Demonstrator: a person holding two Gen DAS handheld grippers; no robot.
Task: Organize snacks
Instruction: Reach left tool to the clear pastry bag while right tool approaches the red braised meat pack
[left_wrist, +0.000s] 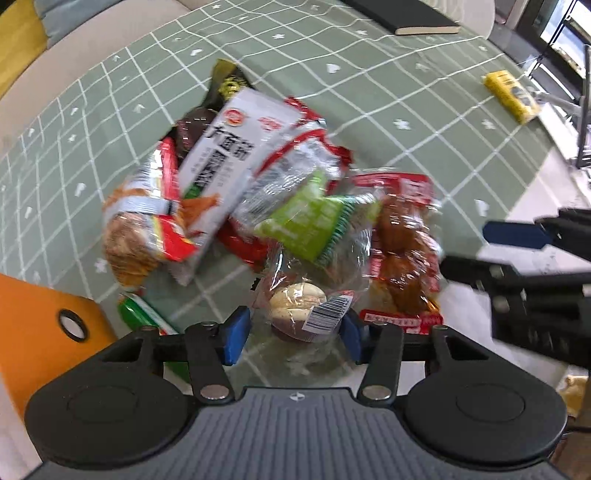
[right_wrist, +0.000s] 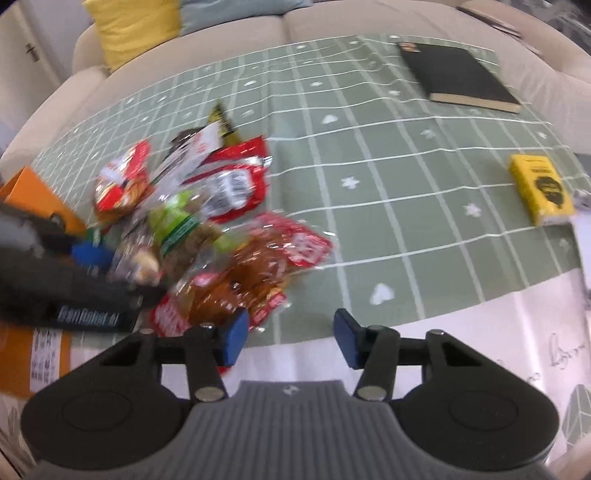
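1. A clear-wrapped snack with a pale round top and a barcode label (left_wrist: 301, 314) lies on the green grid-patterned tablecloth (left_wrist: 388, 110), at the near edge of a heap of crinkly snack packets (left_wrist: 236, 192)
2. The left gripper (left_wrist: 295, 334) has its blue pads spread either side of that wrapper; contact seems likely, though blur hides it
3. The right gripper (right_wrist: 290, 338) is parted over bare cloth, beside a red-edged packet of brown pieces (right_wrist: 236, 280)
4. An orange box (left_wrist: 44, 332) is cut off at the left
5. A black notebook (right_wrist: 461, 79) and a yellow pack (right_wrist: 541, 188) lie well apart from the heap

Your snacks (left_wrist: 258, 206) lie in a loose overlapping heap on the bench. A white packet (left_wrist: 218, 166) tops it, a green pack (left_wrist: 306, 221) sits mid-pile, and a clear-wrapped round cake (left_wrist: 297, 306) lies nearest you.
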